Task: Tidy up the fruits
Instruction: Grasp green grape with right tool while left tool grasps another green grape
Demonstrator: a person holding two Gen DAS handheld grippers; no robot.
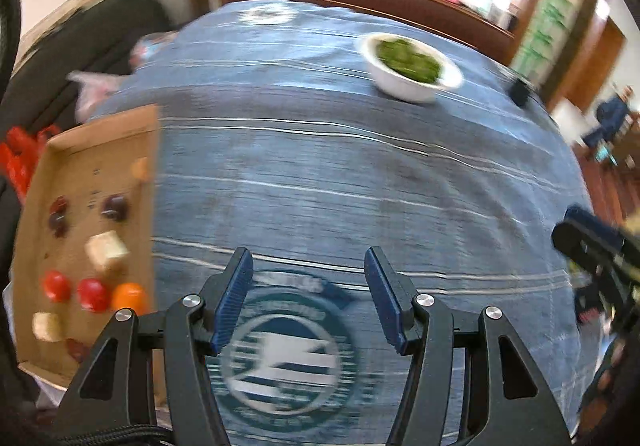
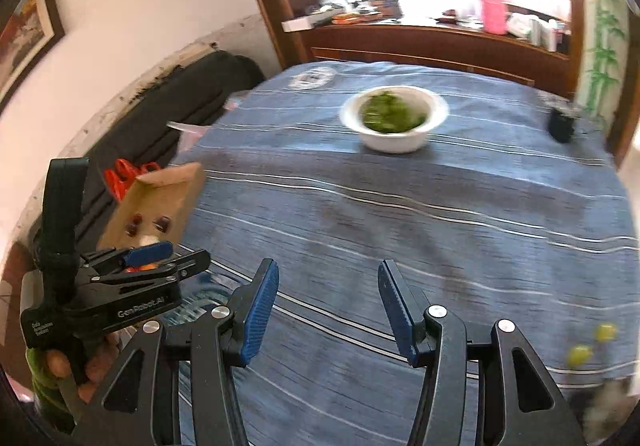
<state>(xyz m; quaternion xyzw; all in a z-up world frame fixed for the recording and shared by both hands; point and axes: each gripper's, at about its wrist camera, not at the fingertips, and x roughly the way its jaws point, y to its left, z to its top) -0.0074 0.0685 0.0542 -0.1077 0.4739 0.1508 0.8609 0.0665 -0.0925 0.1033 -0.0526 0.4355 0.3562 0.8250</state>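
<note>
Left gripper (image 1: 308,260) is seen over the blue striped tablecloth (image 1: 320,173), jaws parted — nothing is held between the blue pads (image 1: 236,298). A round green-and-white emblem (image 1: 286,356) printed on the cloth is seen directly below the jaws. A shallow cardboard tray (image 1: 86,149) is set at the left edge of the table; small red (image 1: 93,294), orange (image 1: 129,296) and dark round fruits (image 1: 116,207) plus pale cubes (image 1: 106,249) are scattered in it. A white bowl (image 1: 408,83) of green pieces is placed far across the cloth, well apart from the tray. Part of the right gripper (image 1: 592,246) is visible at the right edge — blurred, state not readable.
</note>
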